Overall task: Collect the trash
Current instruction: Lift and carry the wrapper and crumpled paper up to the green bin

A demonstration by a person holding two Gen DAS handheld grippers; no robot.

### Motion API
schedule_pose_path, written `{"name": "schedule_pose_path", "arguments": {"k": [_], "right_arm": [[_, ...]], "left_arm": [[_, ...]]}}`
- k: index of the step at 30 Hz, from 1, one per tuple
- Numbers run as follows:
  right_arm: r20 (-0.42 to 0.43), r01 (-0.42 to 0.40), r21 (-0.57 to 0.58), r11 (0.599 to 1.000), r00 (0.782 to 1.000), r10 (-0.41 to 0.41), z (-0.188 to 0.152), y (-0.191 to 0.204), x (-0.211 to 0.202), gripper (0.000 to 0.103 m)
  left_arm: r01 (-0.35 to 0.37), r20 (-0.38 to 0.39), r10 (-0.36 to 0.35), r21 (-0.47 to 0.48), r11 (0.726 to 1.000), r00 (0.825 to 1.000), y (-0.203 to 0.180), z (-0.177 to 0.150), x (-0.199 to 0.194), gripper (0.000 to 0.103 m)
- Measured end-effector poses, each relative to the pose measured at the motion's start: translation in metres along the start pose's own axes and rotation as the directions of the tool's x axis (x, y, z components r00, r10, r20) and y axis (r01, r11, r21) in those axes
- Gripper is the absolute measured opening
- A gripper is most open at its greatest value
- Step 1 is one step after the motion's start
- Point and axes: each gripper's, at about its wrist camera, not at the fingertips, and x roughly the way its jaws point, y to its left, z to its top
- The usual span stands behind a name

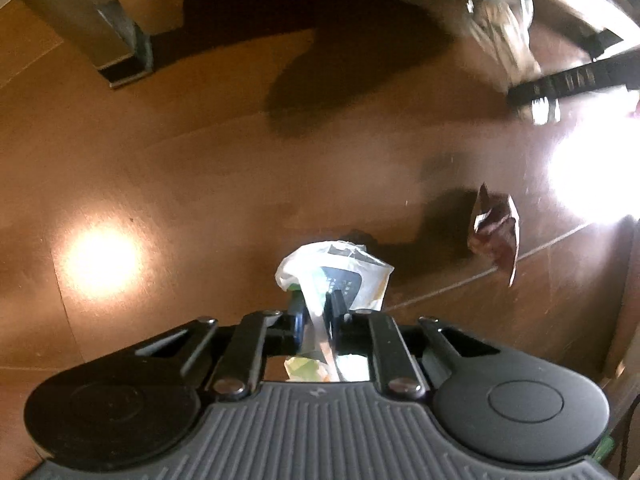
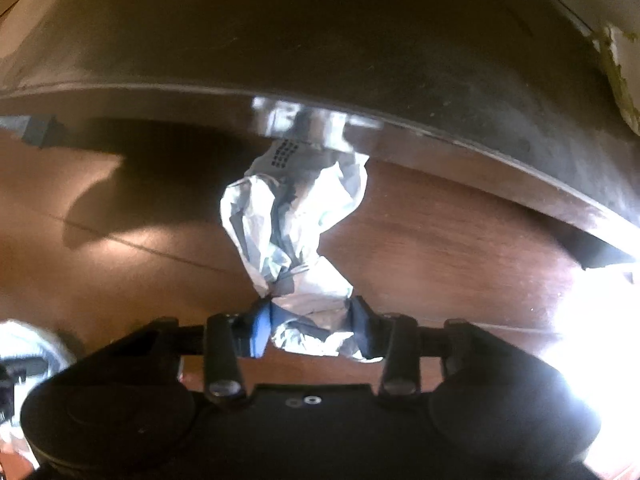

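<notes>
Pinching trash off brown wooden floor point(image 1: 200, 168) | left gripper point(image 1: 316, 316): fingers nearly together on crumpled white printed wrapper point(image 1: 340, 276) | right gripper point(image 2: 310, 326): fingers clamp crumpled silver-white foil wrapper point(image 2: 292, 216) | both grips are best confirmed before lifting | dark brown wrapper point(image 1: 496, 228) remains on floor.

A brown wrapper point(image 1: 496, 232) lies on the floor point(image 1: 200, 152), right of the white wrapper point(image 1: 332, 272).

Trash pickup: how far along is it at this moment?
Done: no bin or bagged trash shows. In hand: left gripper pinches a white wrapper; right gripper closes on crumpled silver foil. Left: brown wrapper lies on the wooden floor.
</notes>
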Motion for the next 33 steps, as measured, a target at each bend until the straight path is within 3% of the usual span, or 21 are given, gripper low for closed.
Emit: {"name": "schedule_pose_path", "arguments": {"k": [11,21,28,33], "right_arm": [[0.031,-0.048,0.025,0.999,0.998,0.047,-0.028,-0.018,-0.062,0.039],[0.092,-0.034,0.019,0.999,0.995,0.032,-0.064,-0.02,-0.183,0.039],[0.233,-0.059,0.021,0.998,0.971,0.053,-0.096,-0.022,-0.298,0.039],[0.378,-0.108,0.021,0.994,0.921,0.092,-0.123,-0.033,-0.383,0.039]], "left_arm": [[0.055,0.063,-0.055,0.009,0.998,0.996,-0.003,0.009,-0.046,0.011],[0.099,0.154,-0.115,0.111,0.989,0.981,-0.025,0.019,-0.137,0.011],[0.079,0.285,-0.121,0.154,0.985,0.951,-0.051,0.026,-0.247,0.011],[0.036,0.425,-0.092,0.138,0.99,0.901,-0.077,0.016,-0.344,0.011]]}}
